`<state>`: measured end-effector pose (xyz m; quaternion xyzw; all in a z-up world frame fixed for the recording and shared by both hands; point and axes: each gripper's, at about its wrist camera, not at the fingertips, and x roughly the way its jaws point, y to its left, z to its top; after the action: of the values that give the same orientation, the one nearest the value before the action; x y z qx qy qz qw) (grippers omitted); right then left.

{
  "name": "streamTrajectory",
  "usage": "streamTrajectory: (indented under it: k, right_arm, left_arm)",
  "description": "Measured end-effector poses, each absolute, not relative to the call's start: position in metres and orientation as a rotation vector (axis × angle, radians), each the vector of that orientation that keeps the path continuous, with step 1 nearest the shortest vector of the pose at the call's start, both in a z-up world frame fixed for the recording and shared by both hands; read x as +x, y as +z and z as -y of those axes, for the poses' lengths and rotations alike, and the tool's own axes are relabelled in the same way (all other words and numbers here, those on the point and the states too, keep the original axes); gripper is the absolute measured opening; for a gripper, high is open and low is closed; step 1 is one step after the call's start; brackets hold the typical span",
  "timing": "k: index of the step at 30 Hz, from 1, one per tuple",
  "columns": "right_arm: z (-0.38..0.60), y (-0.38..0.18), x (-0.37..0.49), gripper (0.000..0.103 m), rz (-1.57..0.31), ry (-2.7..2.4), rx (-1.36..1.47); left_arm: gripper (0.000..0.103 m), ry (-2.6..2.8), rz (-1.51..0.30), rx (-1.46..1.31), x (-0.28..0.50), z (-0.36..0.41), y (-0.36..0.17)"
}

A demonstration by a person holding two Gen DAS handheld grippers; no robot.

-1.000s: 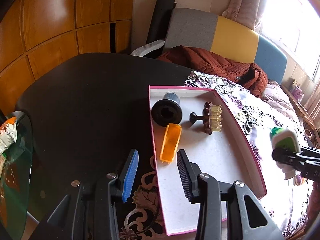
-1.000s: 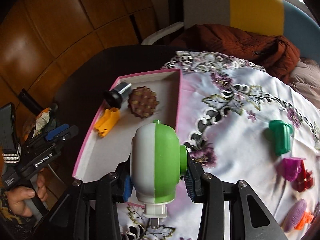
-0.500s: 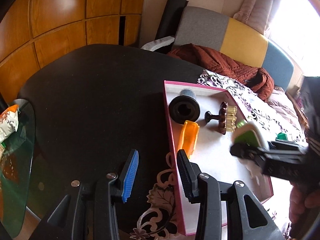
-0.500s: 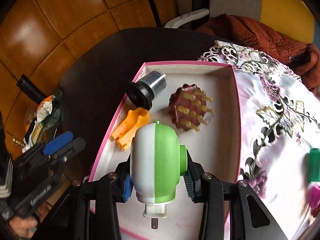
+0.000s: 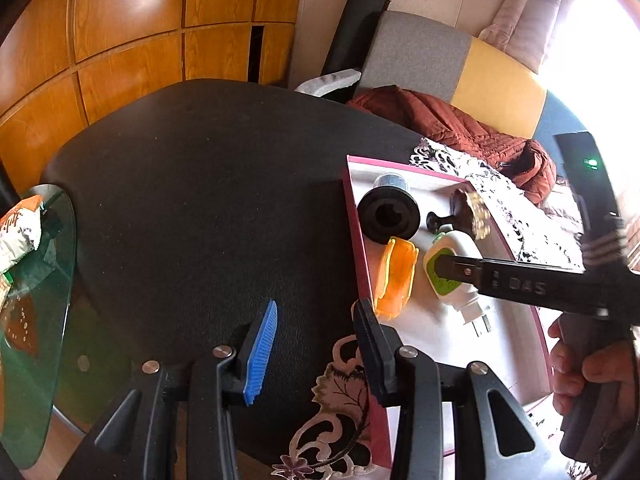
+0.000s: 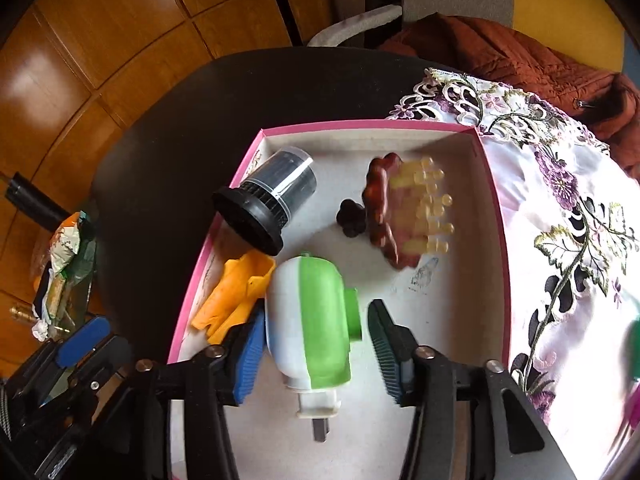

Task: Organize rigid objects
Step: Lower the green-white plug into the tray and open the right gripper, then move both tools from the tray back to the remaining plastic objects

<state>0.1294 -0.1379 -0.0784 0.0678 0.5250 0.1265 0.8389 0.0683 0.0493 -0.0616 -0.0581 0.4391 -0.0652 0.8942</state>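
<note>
Inside the pink-rimmed box (image 6: pixel 505 240) we found the green-and-white plug-in device (image 6: pixel 310 320) between the fingers of the right hand-held gripper (image 6: pixel 316 344), whose jaws were opening: the blue pad on one side sat against the white shell, while the dark pad on the other side stood clear of the green nub, so the grip was no longer pressing. We saw the device in the box with its plug prongs pointing toward the camera. Just beside it lay an orange plastic piece (image 6: pixel 232 296), and farther in were a black cylindrical cap with a clear top (image 6: pixel 268 204), tipped on its side, and a brown massage brush with pale yellow bristles (image 6: pixel 404 212), standing on edge. From the left wrist view we saw the same box (image 5: pixel 354 232) sitting on a dark round worktop (image 5: pixel 208 184), partly over an embroidered floral cloth (image 5: pixel 336 400), with the device (image 5: pixel 452 260) next to the orange piece (image 5: pixel 394 276). The left hand-held gripper (image 5: pixel 312 344) hovered over the near edge of the box, its jaws at a narrow gap with nothing between them. A person's hand (image 5: pixel 588 376) gripped the handle of the right tool at the frame's edge. Beyond the worktop lay a rust-coloured quilted jacket (image 5: pixel 452 128).
</note>
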Motion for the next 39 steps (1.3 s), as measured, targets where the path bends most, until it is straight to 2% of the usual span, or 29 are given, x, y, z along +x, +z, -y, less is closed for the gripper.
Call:
streamTrajectory:
  k: [7,26,39]
  right_arm:
    - [0.146,-0.070,0.113,0.067,-1.087,0.269,0.169]
    - [0.158,-0.036,0.059,0.074,-0.944,0.207,0.126]
    - [0.182,-0.023,0.038,0.084,-0.883,0.147,0.133]
  left_arm:
    - [0.040,-0.140,-0.907,-0.111,0.065,-0.046,-0.059]
    - [0.040,-0.178,-0.877,-0.060,0.049,-0.028,-0.044]
    - [0.040,-0.220,-0.880,-0.012,0.041,-0.010,-0.042]
